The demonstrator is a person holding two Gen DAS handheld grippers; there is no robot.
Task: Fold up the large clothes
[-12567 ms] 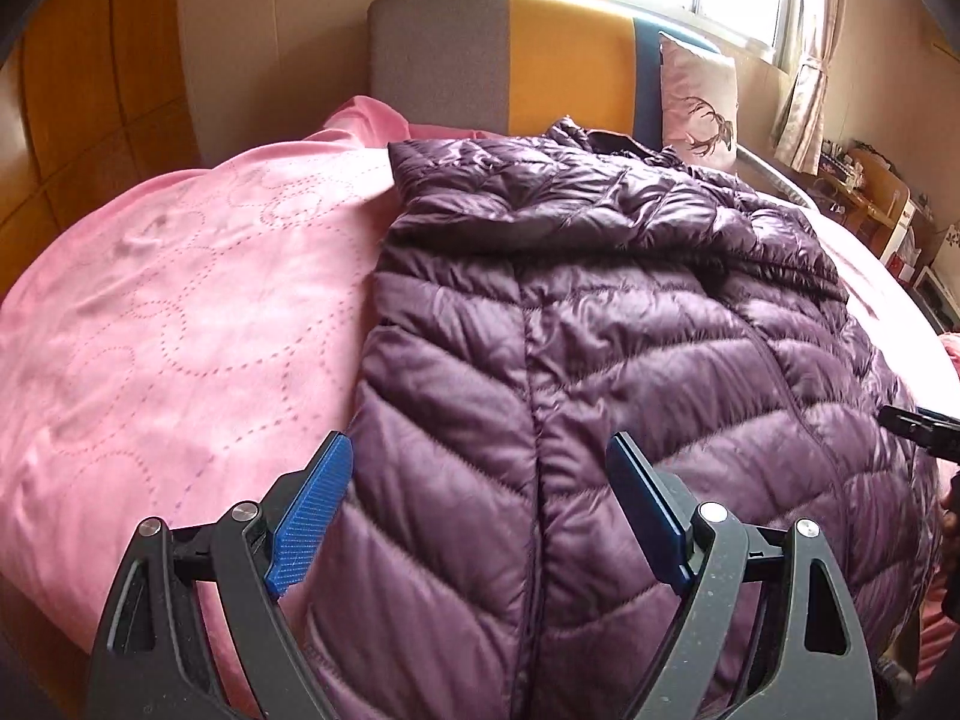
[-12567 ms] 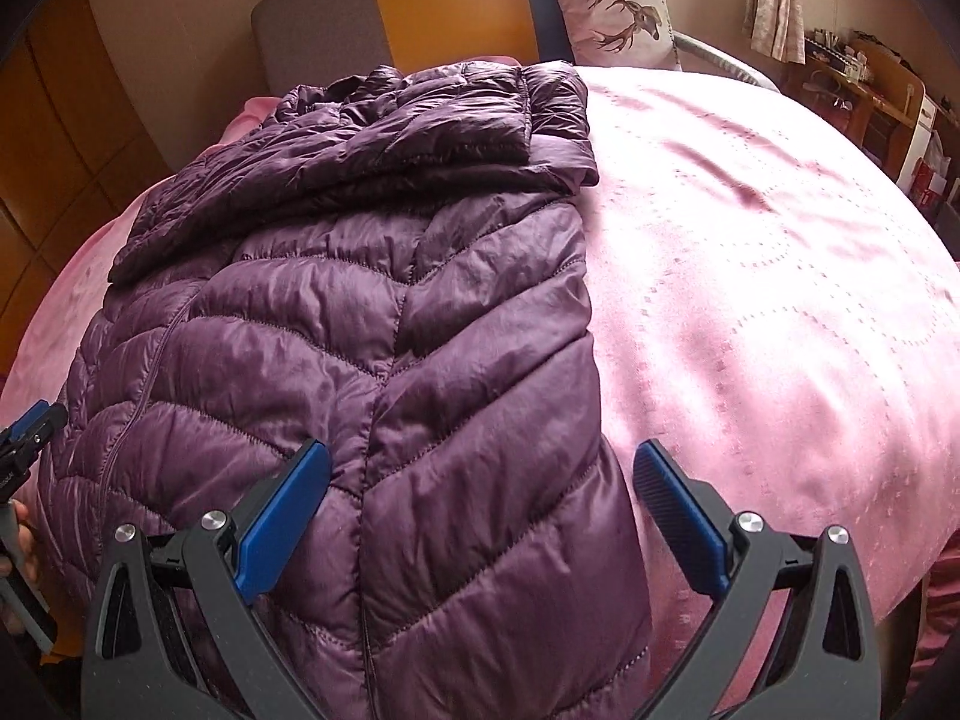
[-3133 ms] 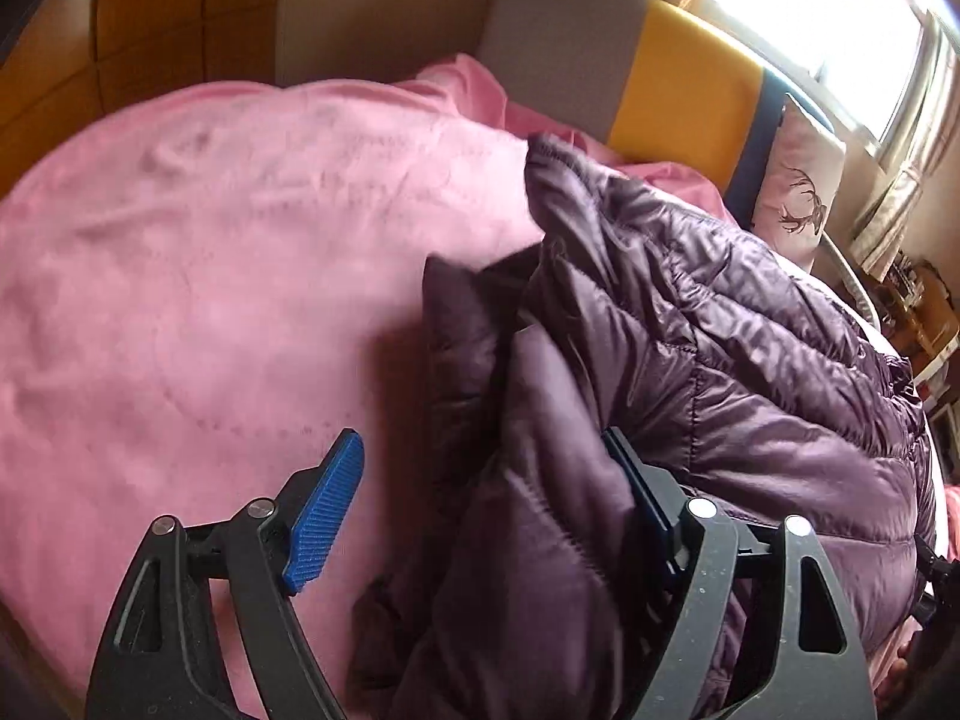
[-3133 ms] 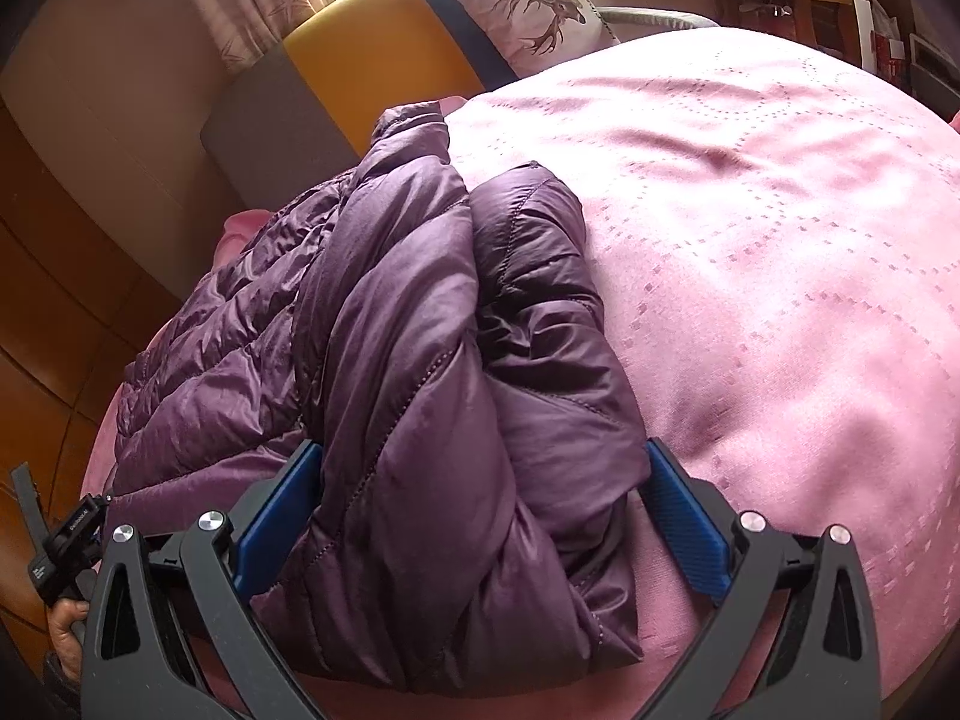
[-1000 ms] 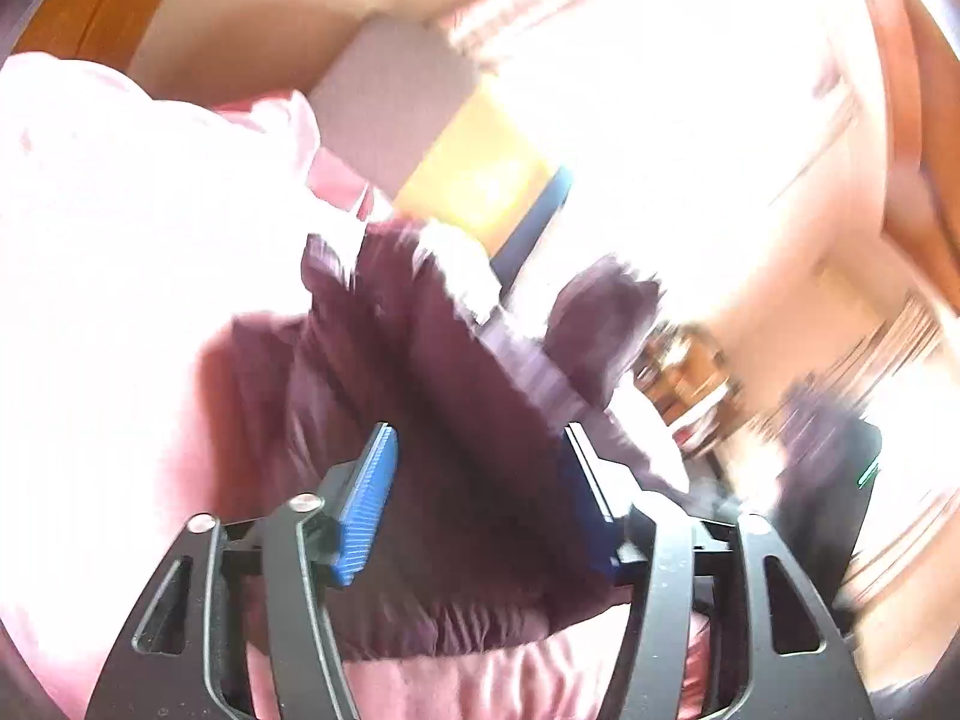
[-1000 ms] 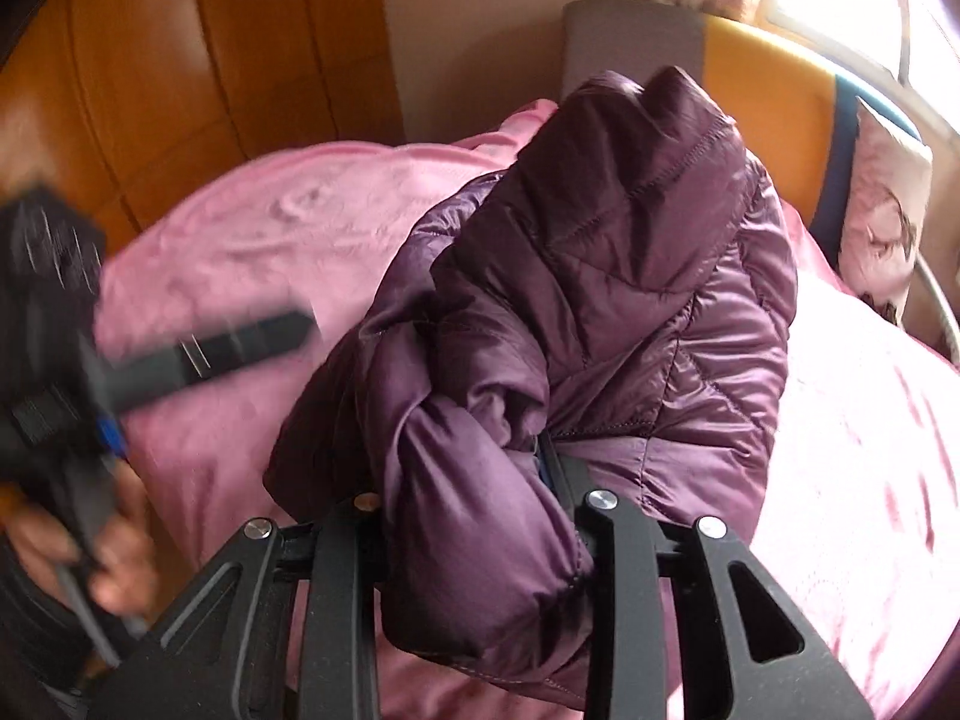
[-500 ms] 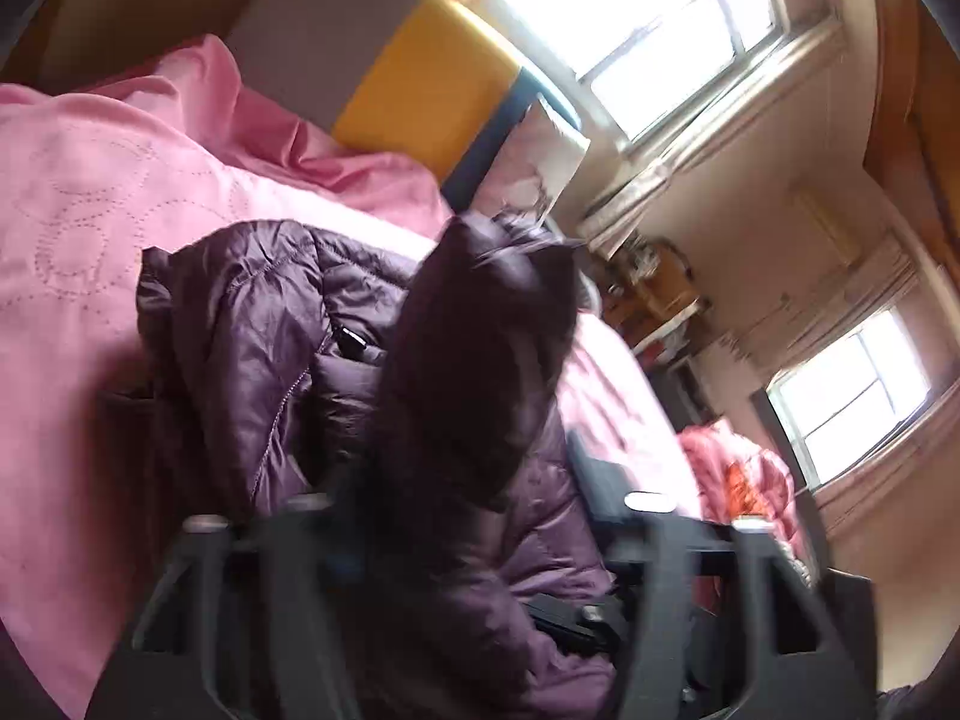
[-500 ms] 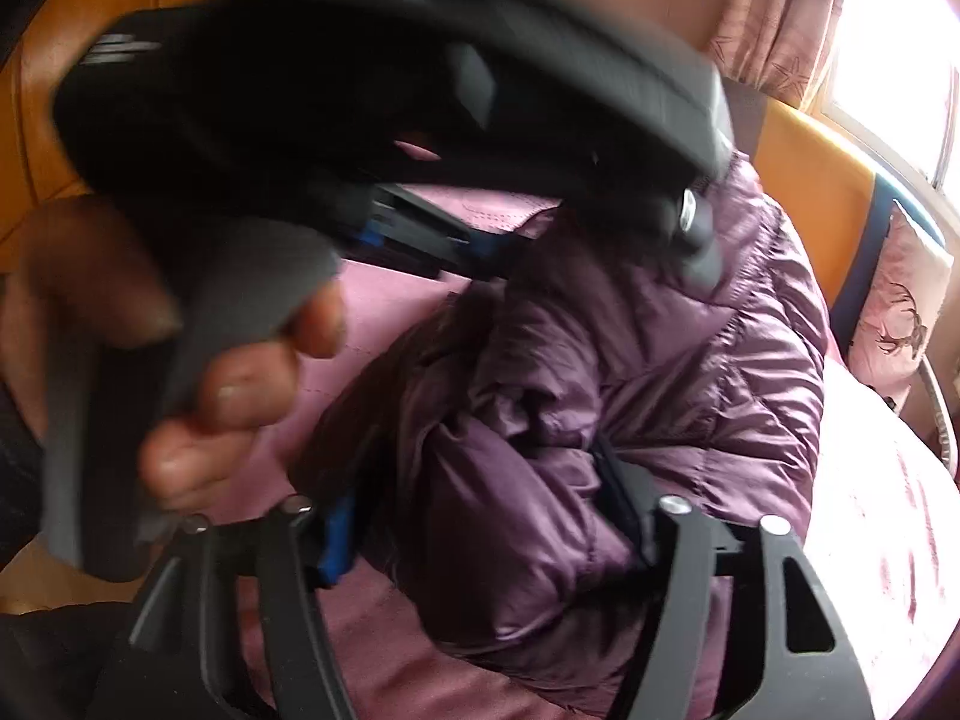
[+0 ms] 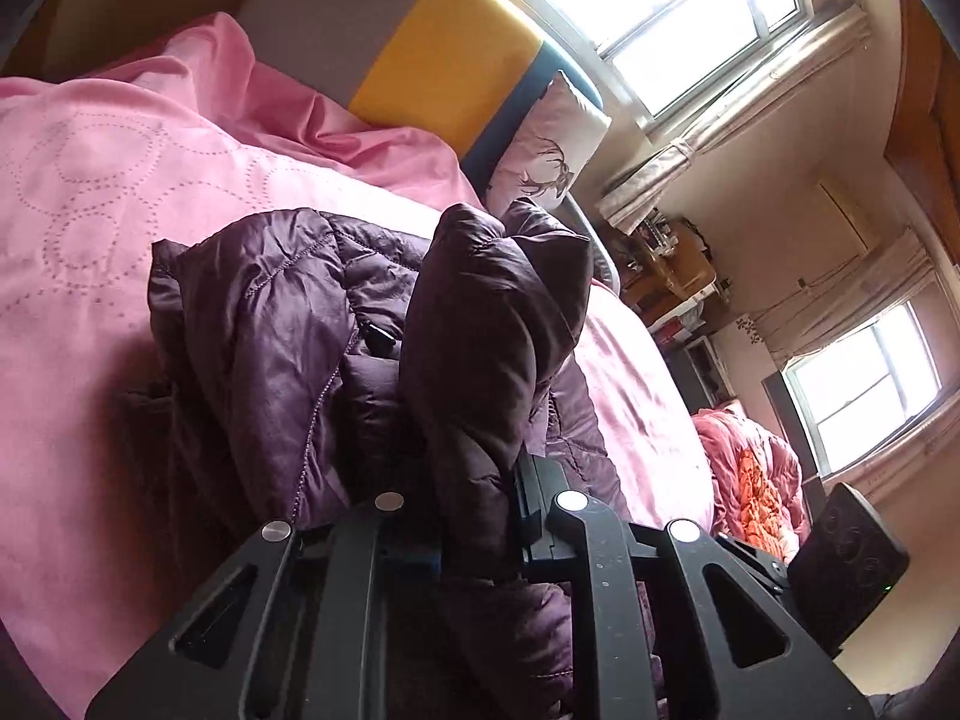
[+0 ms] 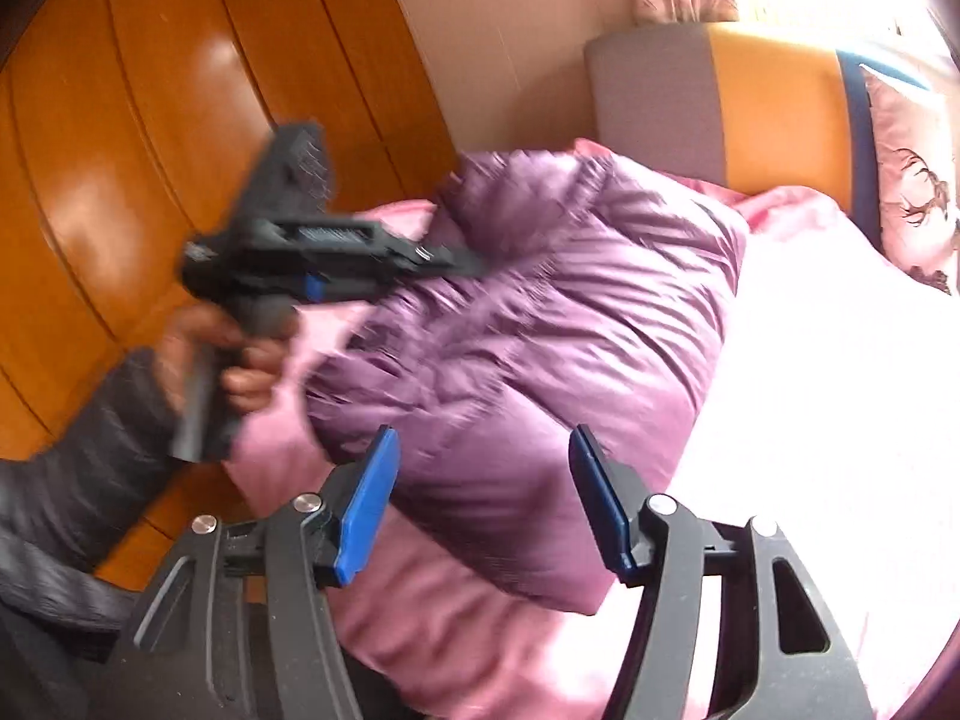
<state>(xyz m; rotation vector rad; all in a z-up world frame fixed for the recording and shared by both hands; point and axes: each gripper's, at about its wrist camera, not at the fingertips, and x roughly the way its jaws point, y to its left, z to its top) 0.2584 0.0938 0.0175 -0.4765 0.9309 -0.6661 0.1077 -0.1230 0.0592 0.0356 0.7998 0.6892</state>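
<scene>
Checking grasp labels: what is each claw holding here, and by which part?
Left claw has just closed on a bunched fold of the purple jacket. Right claw holds nothing; its jaws stand apart, closing slightly.

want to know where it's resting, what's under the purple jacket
The purple jacket lies bunched on the pink bedspread, which shows all around it. Anything directly beneath the bundle is covered. The left gripper pinches a raised fold; the right gripper is open in front of it.

Home bedroom: bed (image 9: 90,192), headboard (image 9: 444,78), pillow (image 9: 552,150).
</scene>
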